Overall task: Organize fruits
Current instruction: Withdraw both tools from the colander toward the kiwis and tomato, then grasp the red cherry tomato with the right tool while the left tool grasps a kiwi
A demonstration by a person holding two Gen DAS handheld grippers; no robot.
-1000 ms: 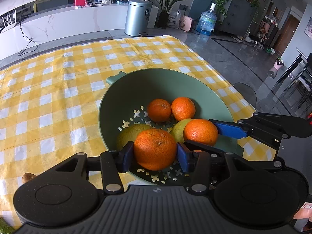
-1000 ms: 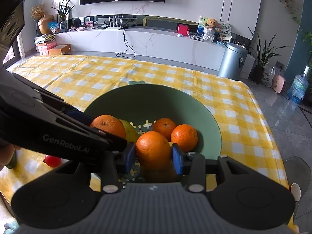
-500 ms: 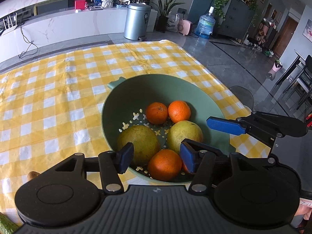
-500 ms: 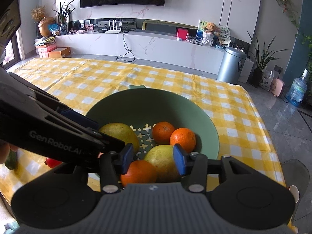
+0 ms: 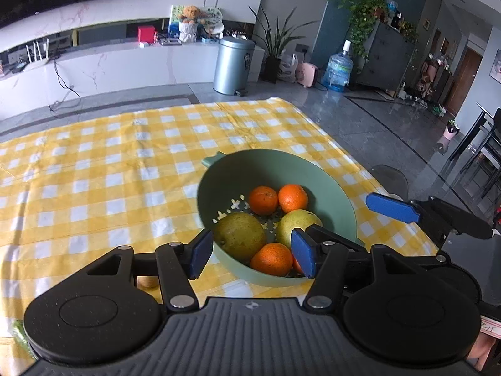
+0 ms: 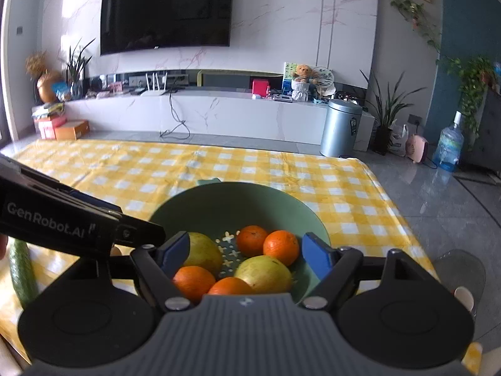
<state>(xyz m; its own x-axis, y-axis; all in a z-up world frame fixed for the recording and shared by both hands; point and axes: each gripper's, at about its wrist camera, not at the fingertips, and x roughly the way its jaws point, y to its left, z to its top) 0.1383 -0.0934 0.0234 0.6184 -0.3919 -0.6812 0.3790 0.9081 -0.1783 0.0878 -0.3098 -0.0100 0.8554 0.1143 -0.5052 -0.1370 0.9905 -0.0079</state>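
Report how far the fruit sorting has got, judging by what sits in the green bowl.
Done: the green bowl holds four oranges and two pears. In hand: nothing; the left tool and right tool are both opening above the bowl, with no fruit gripped. Left: a cucumber lies on the checked tablecloth outside the bowl; whether it belongs in is unclear.

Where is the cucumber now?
In the right wrist view, the cucumber lies on the checked tablecloth at the far left edge, left of the green bowl.
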